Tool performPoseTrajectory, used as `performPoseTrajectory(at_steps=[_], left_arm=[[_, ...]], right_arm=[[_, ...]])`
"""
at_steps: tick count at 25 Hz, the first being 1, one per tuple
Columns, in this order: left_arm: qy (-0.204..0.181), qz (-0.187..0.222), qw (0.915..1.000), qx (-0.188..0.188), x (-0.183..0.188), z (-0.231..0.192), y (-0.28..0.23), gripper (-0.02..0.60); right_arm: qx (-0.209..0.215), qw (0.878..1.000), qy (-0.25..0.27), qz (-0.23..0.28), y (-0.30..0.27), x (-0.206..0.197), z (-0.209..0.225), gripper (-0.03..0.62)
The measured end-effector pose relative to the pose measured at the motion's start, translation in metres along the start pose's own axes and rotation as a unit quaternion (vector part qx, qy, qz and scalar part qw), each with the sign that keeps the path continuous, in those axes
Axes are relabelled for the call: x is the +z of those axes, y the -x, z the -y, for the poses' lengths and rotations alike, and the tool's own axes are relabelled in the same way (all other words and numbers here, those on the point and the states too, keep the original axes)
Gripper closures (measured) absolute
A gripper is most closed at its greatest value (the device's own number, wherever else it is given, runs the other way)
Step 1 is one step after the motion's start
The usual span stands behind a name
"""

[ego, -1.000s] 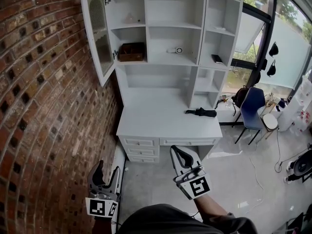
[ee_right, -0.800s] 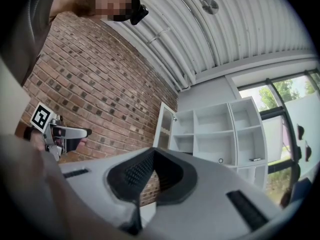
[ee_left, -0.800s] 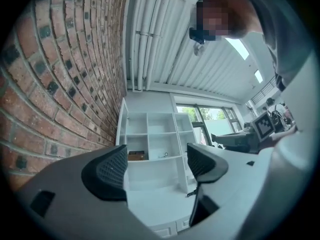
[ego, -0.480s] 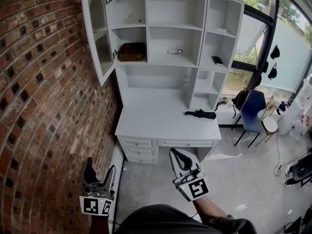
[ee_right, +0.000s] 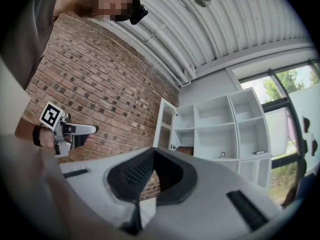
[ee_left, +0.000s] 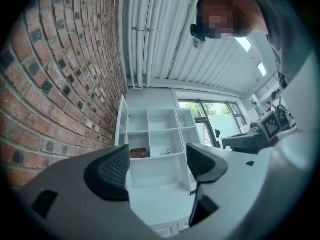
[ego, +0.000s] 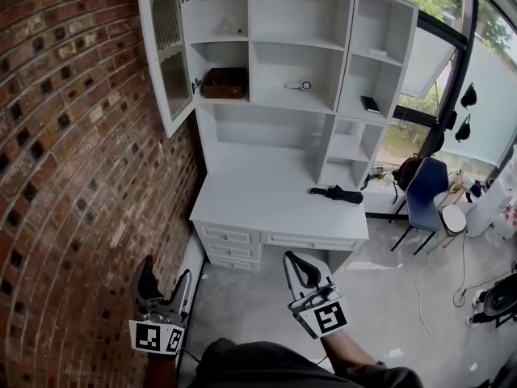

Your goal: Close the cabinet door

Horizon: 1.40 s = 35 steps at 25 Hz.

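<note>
Clearly nothing is done yet: the cabinet door (ego: 167,51) hangs wide open by the brick wall (ego: 73,136), well apart from both tools. The left hand-held gripper (ego: 166,272), its jaws just opened wide, and the right hand-held gripper (ego: 296,265), jaws together, hold nothing.

No legible text; only square coded markers (ego: 327,317) on left tool (ego: 164,280) and right tool (ego: 295,263).

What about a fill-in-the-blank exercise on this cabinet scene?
The cabinet door stands ___.
The brown box sits on a ___.
The chair is ___ in colour.
The right gripper's jaws are ___.
Missing words: open, shelf, blue, shut.
</note>
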<state>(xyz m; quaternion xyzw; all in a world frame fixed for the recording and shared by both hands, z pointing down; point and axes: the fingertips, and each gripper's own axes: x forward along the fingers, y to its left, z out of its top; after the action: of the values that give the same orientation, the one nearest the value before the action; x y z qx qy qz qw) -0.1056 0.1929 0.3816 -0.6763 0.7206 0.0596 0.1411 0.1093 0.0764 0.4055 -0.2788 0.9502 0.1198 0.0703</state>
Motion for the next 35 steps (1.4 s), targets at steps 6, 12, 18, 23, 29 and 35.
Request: performPoseTrajectory(at_steps=[6, 12, 18, 23, 29, 35], left_arm=[[-0.002, -0.007, 0.9999, 0.014, -0.012, -0.008, -0.007, 0.235], [0.007, -0.004, 0.9999, 0.014, -0.032, -0.039, -0.038, 0.247], [0.022, -0.002, 0.9997, 0.007, -0.066, -0.085, -0.100, 0.249], [0.033, 0.008, 0.9994, 0.001, -0.080, -0.131, -0.159, 0.252], [0.032, 0.019, 0.9993, -0.009, -0.079, -0.184, -0.218, 0.263], [0.019, 0.034, 0.9991, -0.012, -0.075, -0.223, -0.263, 0.288]], right_arm=[[0.016, 1.000, -0.011, -0.008, -0.014, -0.020, 0.002, 0.595], [0.022, 1.000, -0.004, -0.018, -0.053, -0.036, 0.004, 0.595], [0.008, 0.999, 0.009, -0.039, -0.118, -0.060, 0.030, 0.595], [0.013, 0.998, 0.018, -0.052, -0.191, -0.076, 0.041, 0.595], [0.021, 0.998, 0.017, -0.048, -0.269, -0.081, 0.040, 0.595], [0.018, 0.999, 0.017, -0.030, -0.316, -0.082, 0.043, 0.595]])
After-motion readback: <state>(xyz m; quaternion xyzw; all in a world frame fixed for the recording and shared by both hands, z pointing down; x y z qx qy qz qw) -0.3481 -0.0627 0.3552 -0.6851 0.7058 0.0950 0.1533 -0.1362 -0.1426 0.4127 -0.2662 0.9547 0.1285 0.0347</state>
